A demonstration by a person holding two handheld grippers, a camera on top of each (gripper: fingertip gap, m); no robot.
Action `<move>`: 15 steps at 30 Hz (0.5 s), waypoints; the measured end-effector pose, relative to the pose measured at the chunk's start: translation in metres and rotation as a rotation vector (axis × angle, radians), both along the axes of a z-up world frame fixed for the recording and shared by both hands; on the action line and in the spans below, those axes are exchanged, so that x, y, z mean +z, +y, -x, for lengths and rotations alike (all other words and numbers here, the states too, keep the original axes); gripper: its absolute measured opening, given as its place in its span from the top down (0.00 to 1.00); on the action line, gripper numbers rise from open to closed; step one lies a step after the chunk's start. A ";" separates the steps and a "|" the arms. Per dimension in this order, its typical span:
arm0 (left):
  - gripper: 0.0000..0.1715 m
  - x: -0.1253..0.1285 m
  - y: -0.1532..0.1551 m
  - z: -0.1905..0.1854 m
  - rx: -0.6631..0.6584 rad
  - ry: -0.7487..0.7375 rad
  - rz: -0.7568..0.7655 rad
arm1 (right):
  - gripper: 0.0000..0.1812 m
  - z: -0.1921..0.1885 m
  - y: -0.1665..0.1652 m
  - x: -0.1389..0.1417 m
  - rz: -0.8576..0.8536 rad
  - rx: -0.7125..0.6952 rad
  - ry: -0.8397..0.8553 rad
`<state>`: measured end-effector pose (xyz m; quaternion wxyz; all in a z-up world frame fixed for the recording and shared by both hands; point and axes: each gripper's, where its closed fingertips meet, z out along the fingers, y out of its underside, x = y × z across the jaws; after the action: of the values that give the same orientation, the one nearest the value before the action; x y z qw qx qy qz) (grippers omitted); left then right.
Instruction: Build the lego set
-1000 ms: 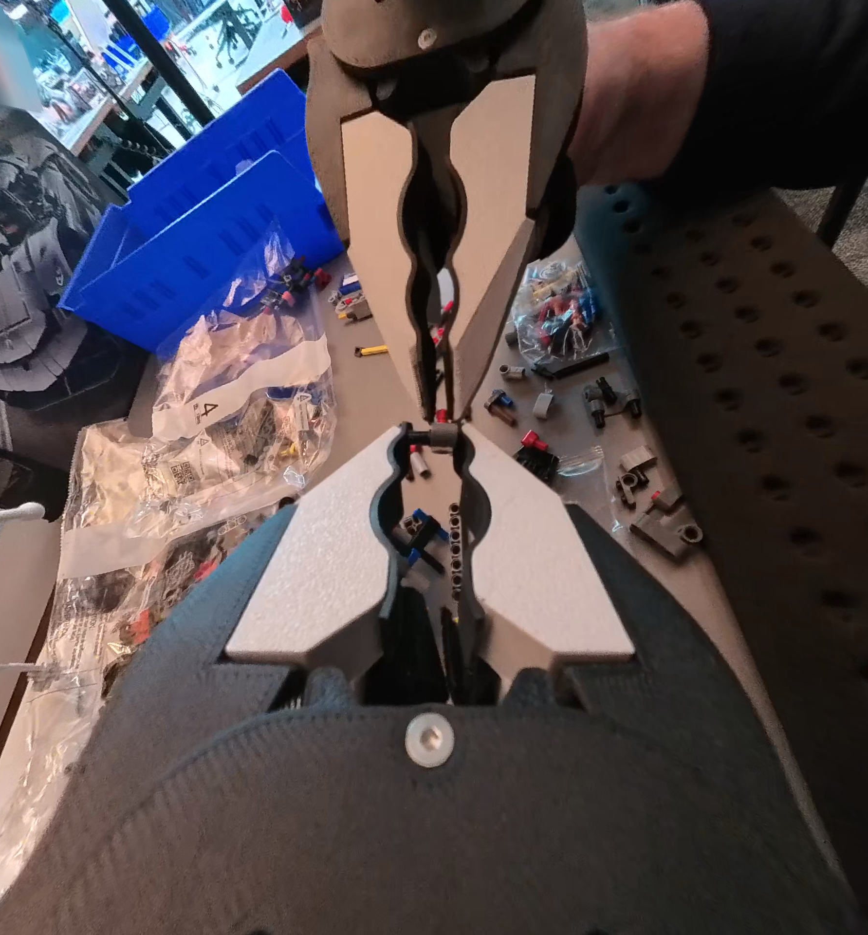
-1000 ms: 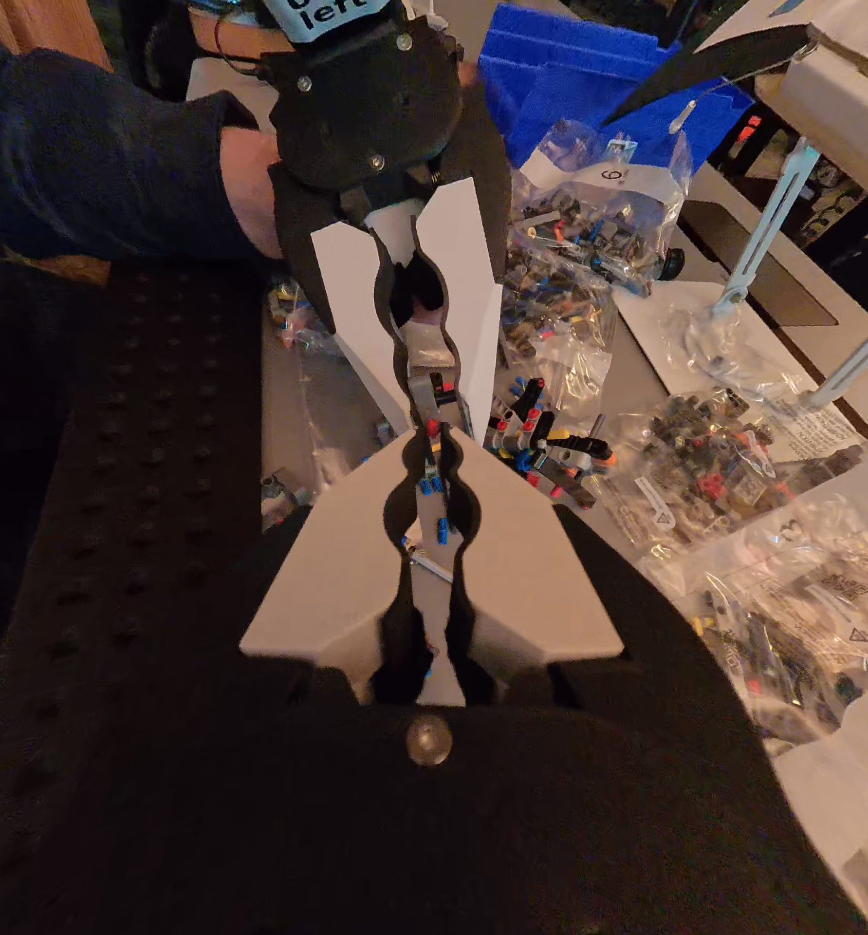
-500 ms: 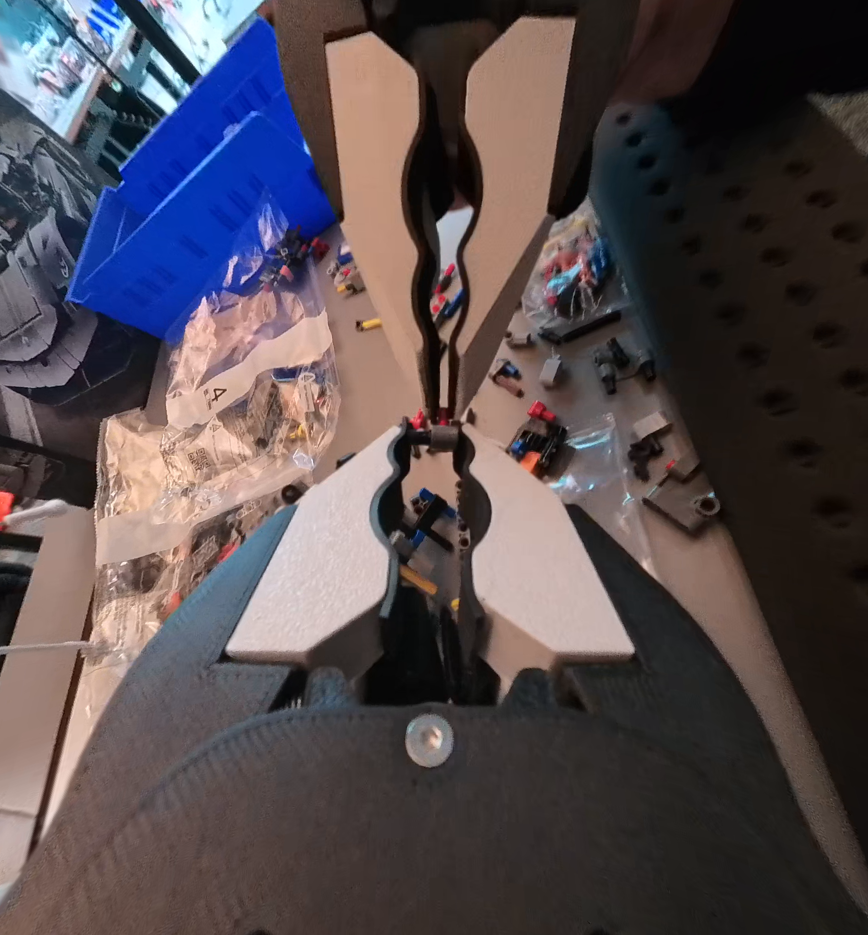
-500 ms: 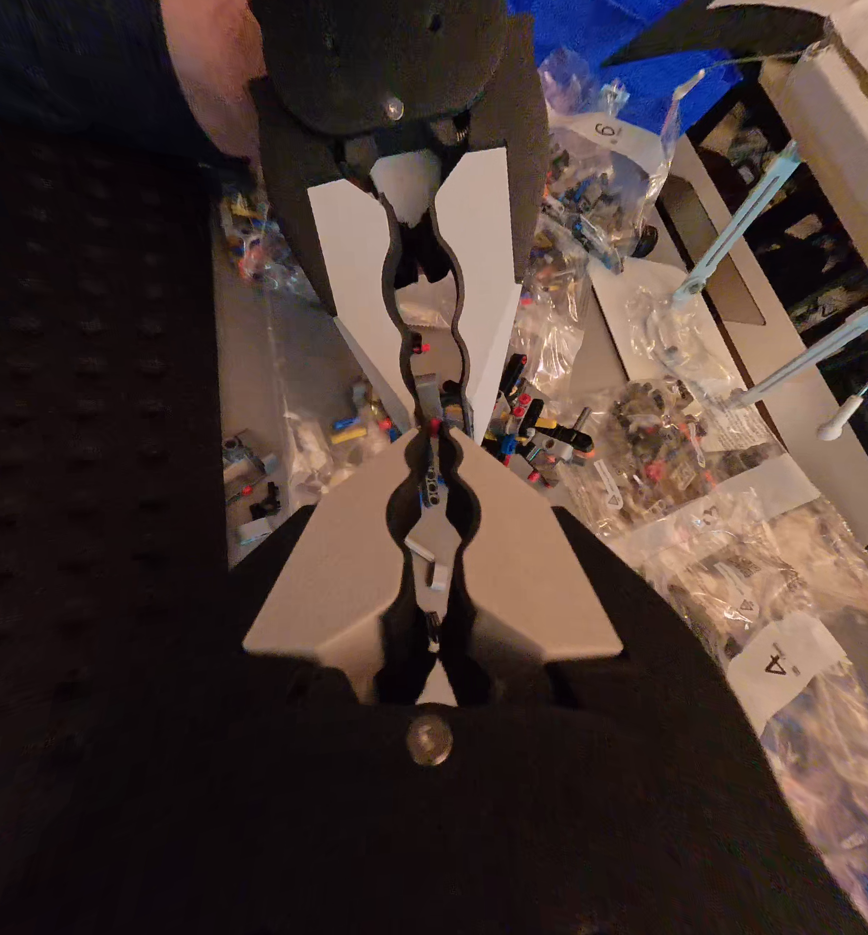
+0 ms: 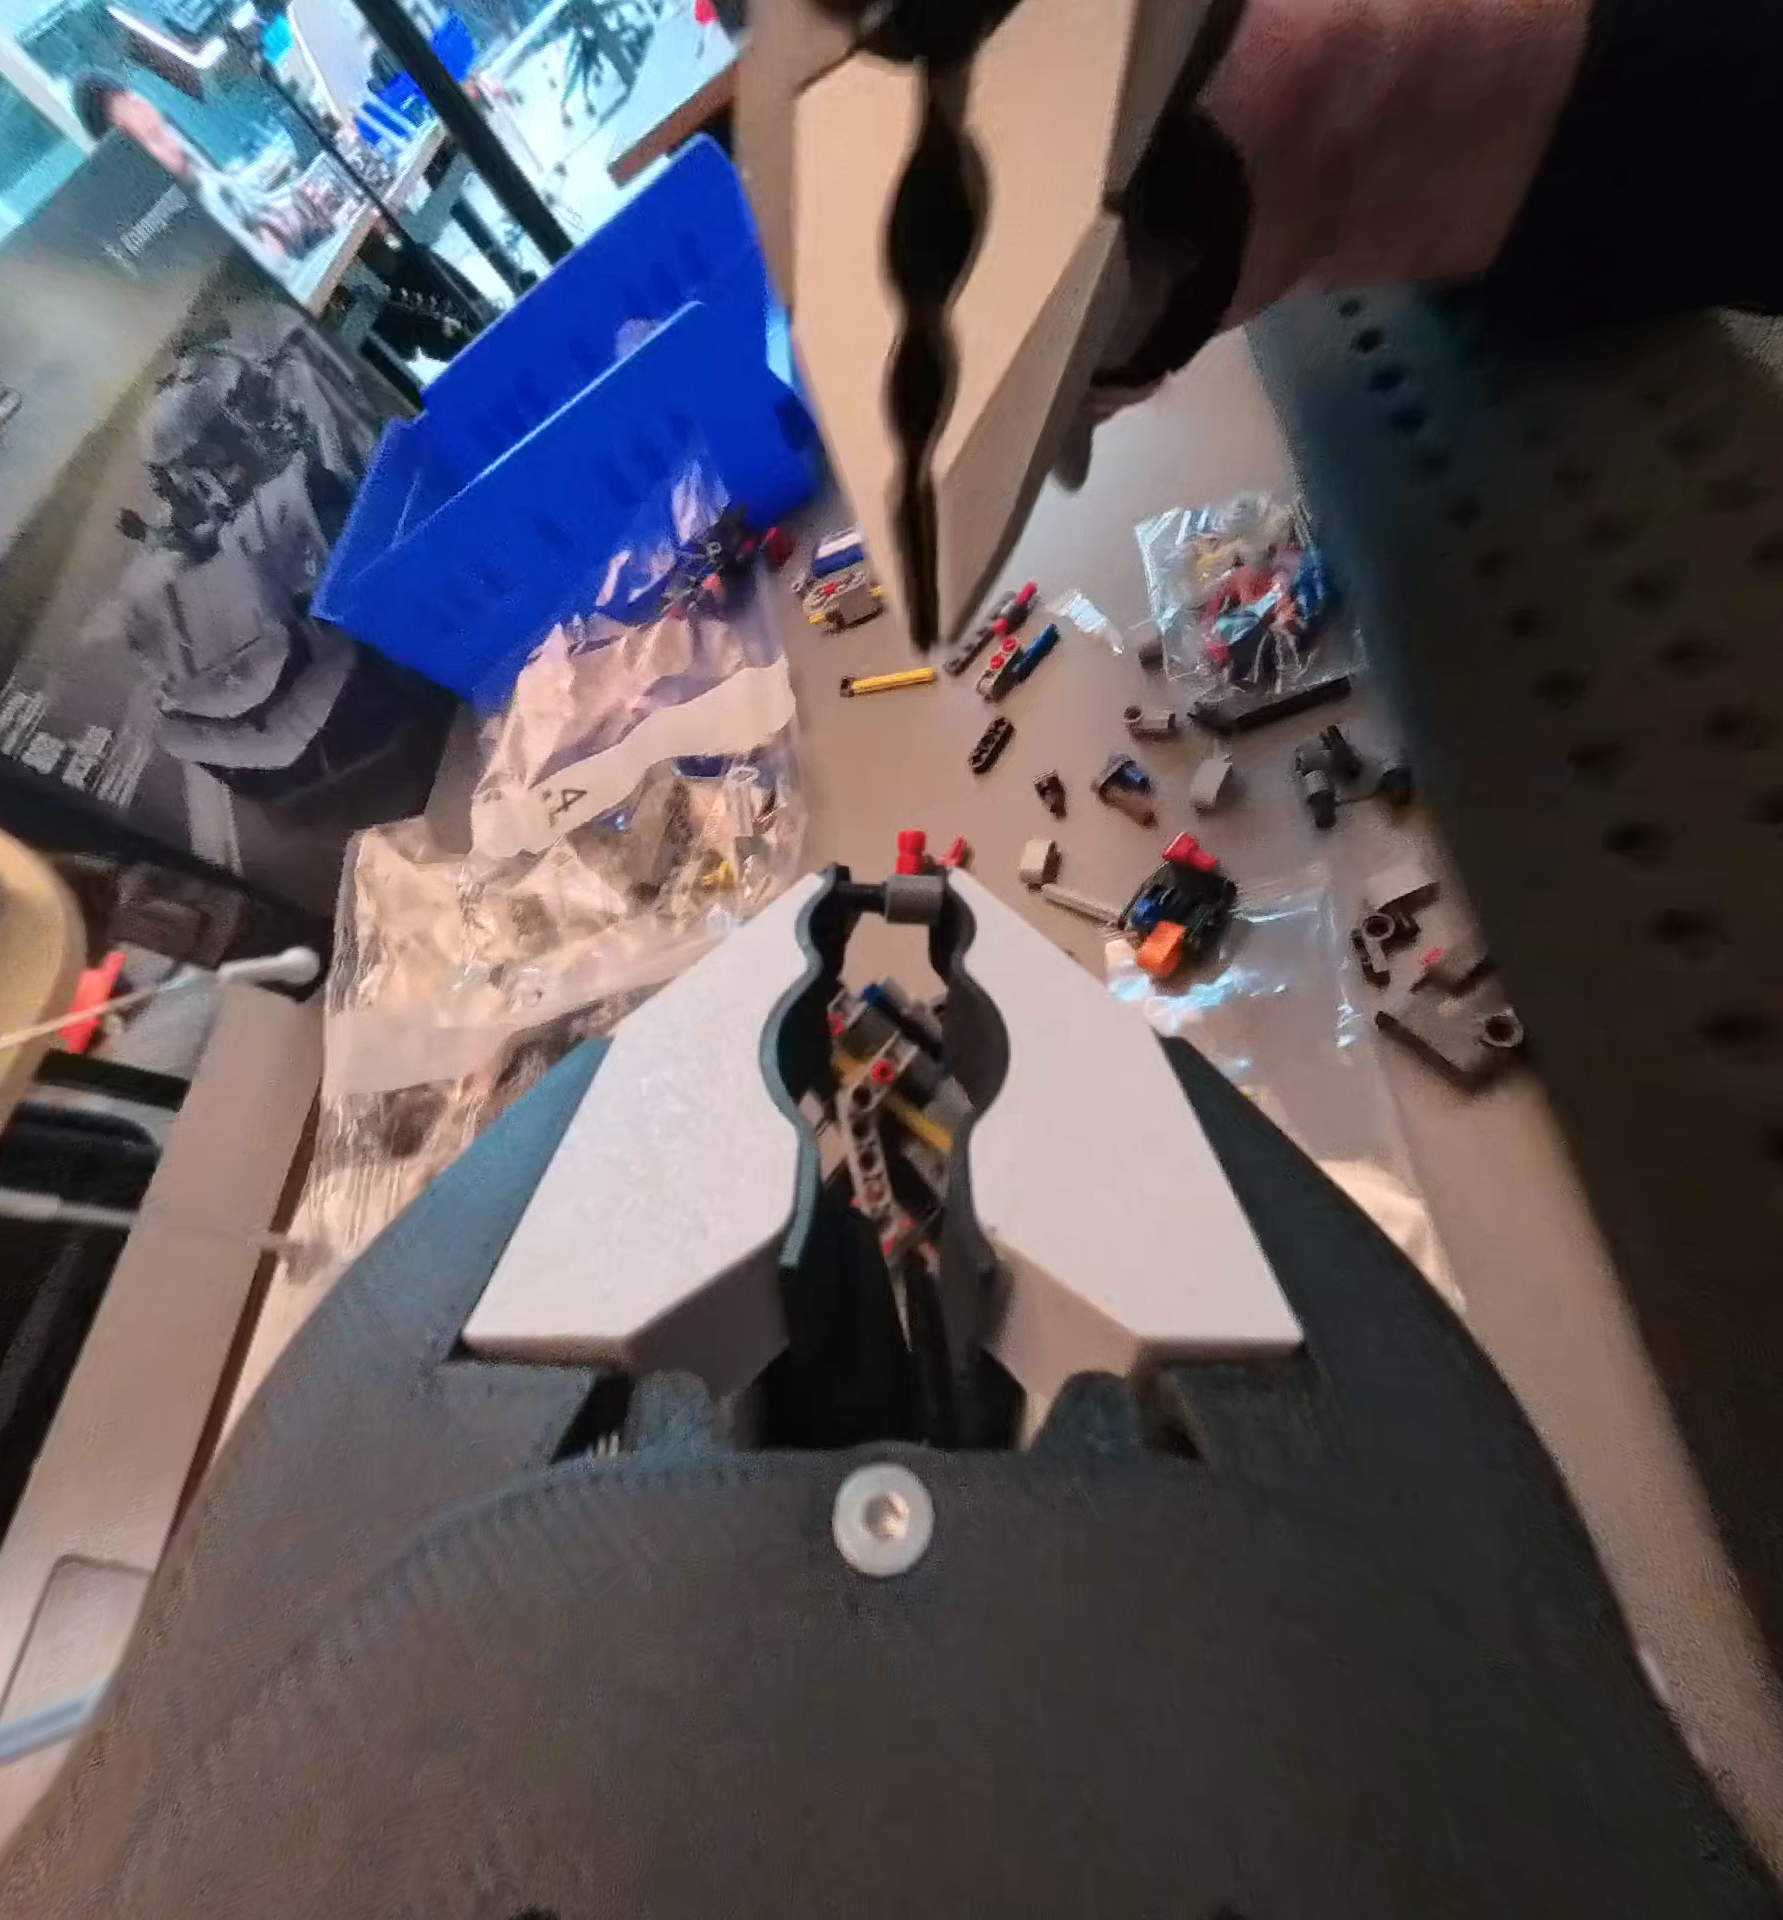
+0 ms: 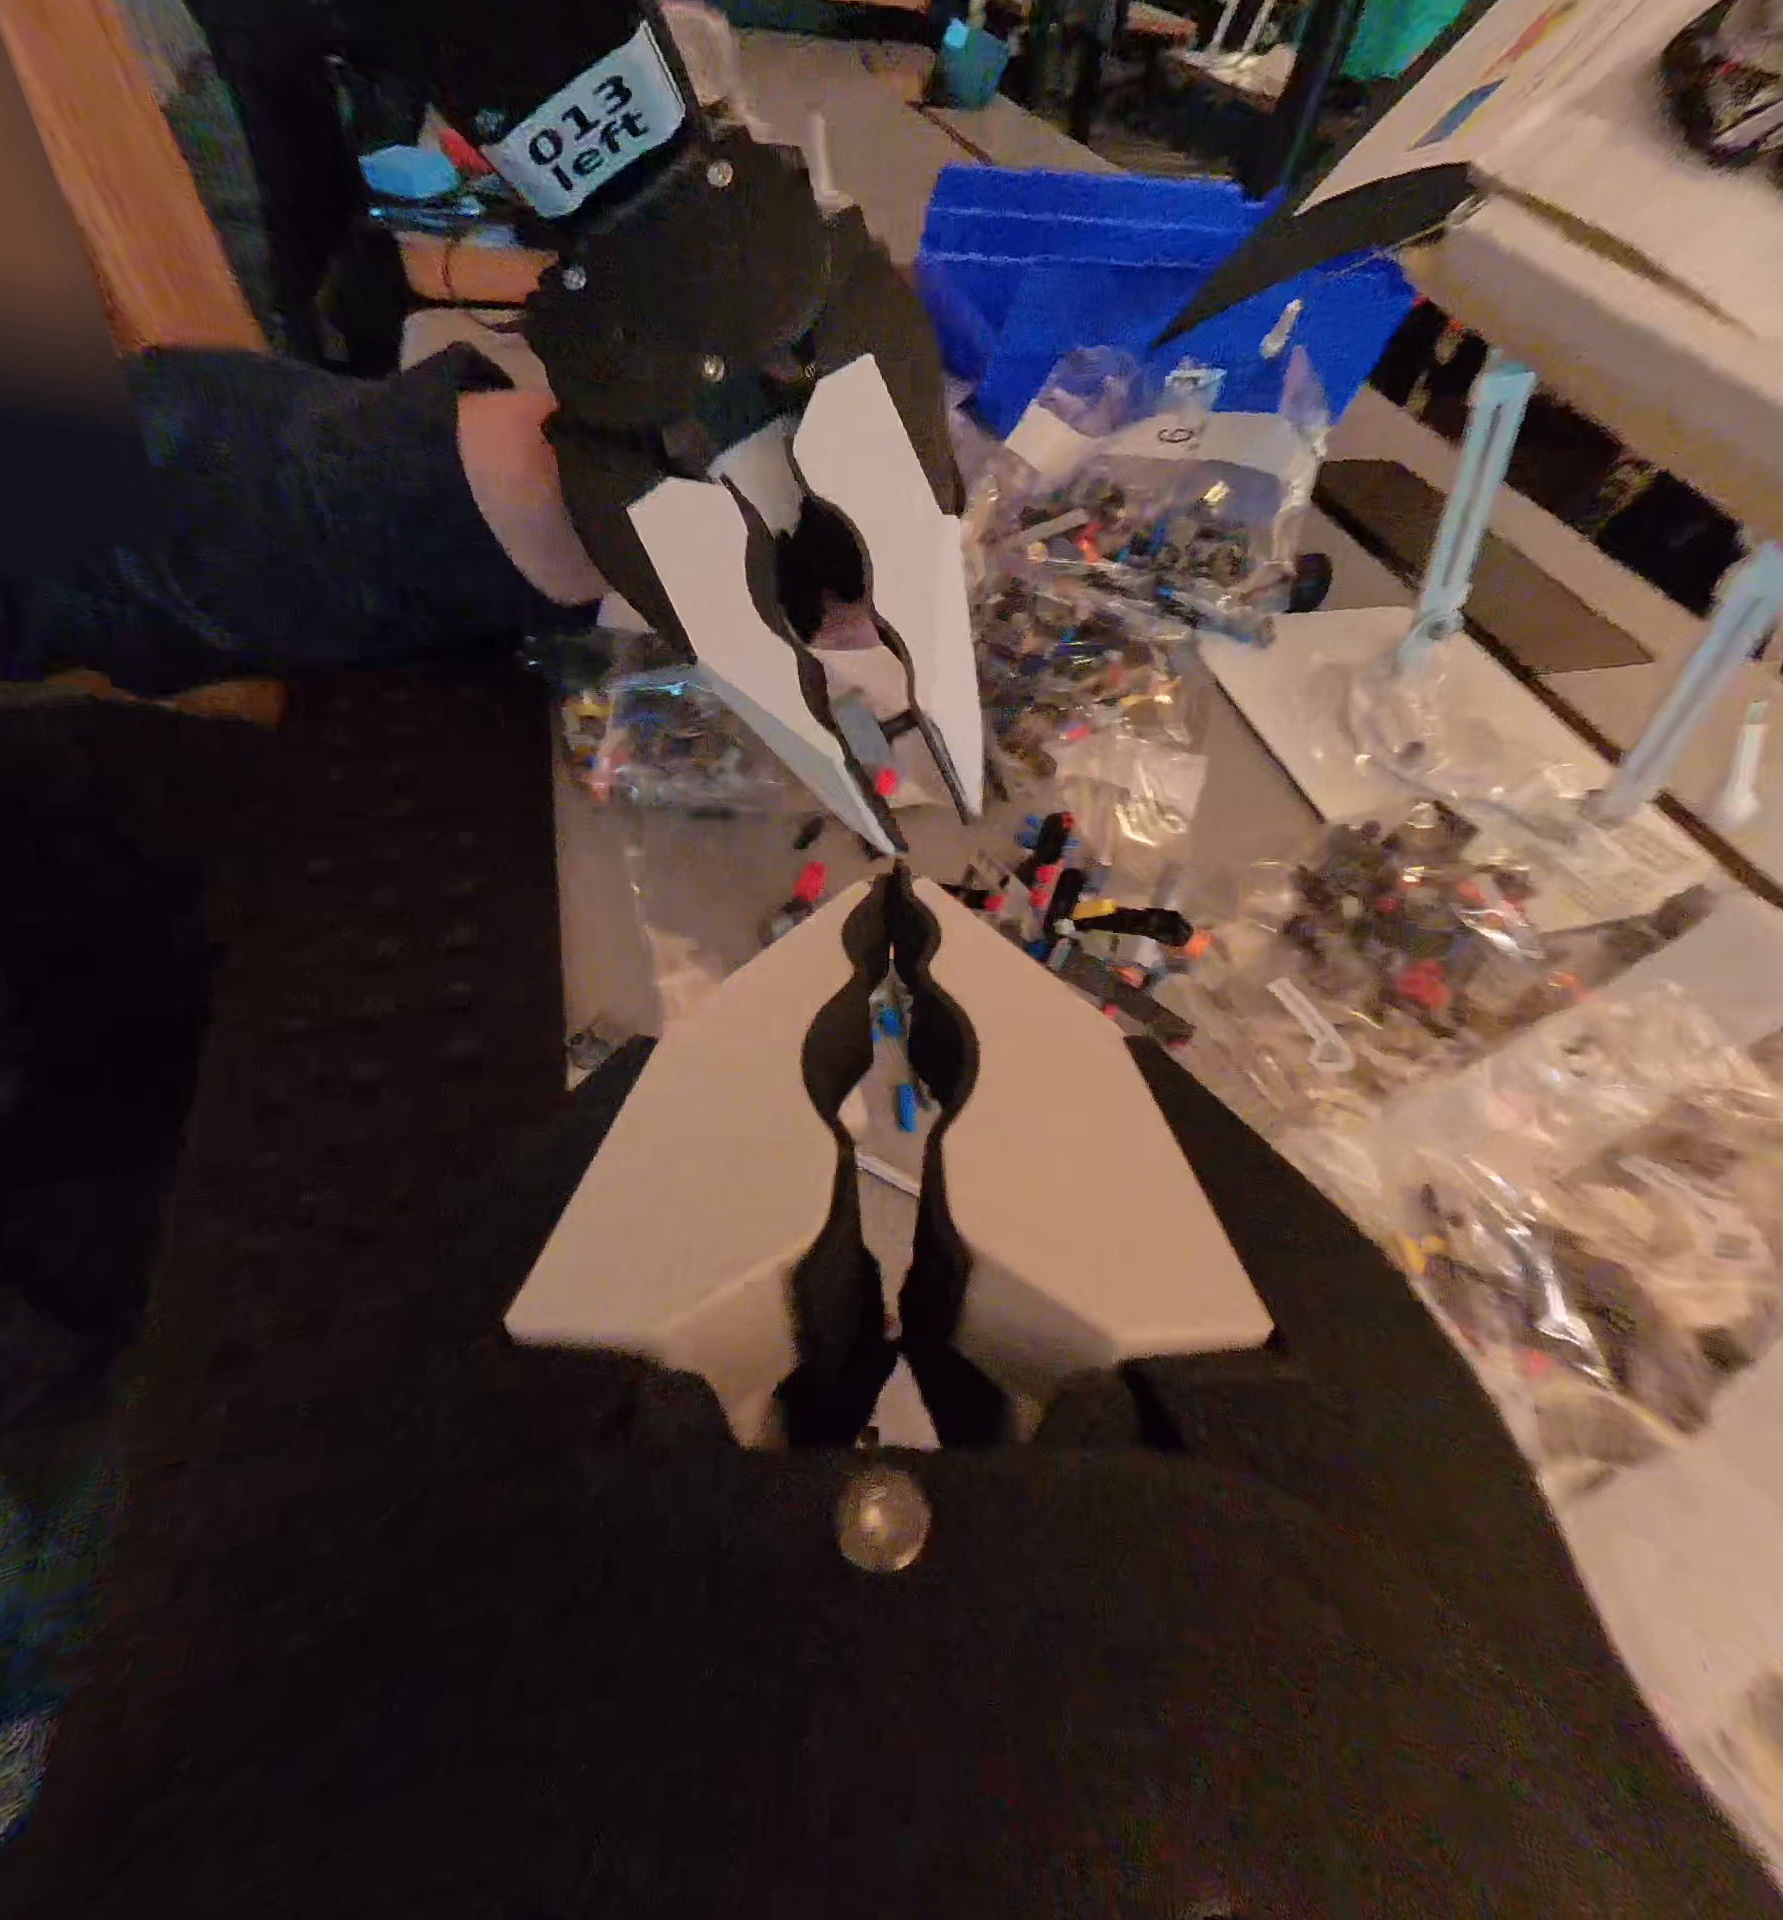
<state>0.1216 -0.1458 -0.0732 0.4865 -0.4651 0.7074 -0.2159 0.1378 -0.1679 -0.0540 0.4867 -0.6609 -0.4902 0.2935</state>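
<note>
Left hand-held gripper [image 5: 889,902] is clenched on a small grey cylindrical plastic connector on a black pin [image 5: 913,900], pinched right at the fingertips, held up over the grey desk [image 5: 980,582]. A red stud shows just behind the tips; it may be part of the held piece, hard to tell.

Right hand-held gripper [image 6: 892,894] has its fingers pressed together; nothing clearly between them, though the tips are dark and blurred. In the left wrist view it hangs above, apart from the left one.

Loose small bricks [image 5: 1178,904] lie scattered on the desk, clear plastic bags of parts [image 5: 596,831] to the side, blue plastic bins [image 5: 575,488] behind.

Handling: the connector looks light, rigid and smooth, likely to twist or pop out under a tip pinch. Best gripped across the cylinder's sides, leaving the pin end free for mating.
</note>
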 end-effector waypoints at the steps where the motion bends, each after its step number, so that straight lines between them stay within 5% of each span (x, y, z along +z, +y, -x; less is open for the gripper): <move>1: 0.91 -0.006 -0.006 -0.006 -0.015 0.013 -0.012 | 1.00 0.007 0.000 -0.007 0.024 0.018 -0.016; 6: 0.91 -0.005 -0.008 -0.018 0.002 0.003 -0.145 | 0.91 0.012 0.004 -0.014 0.126 0.004 0.033; 15: 0.91 -0.003 -0.001 -0.020 0.060 0.025 -0.293 | 0.99 0.015 0.009 -0.012 0.155 -0.021 0.064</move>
<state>0.1417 -0.1472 -0.0764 0.5466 -0.4128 0.7230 -0.0900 0.1228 -0.1592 -0.0660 0.4527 -0.6919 -0.4430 0.3464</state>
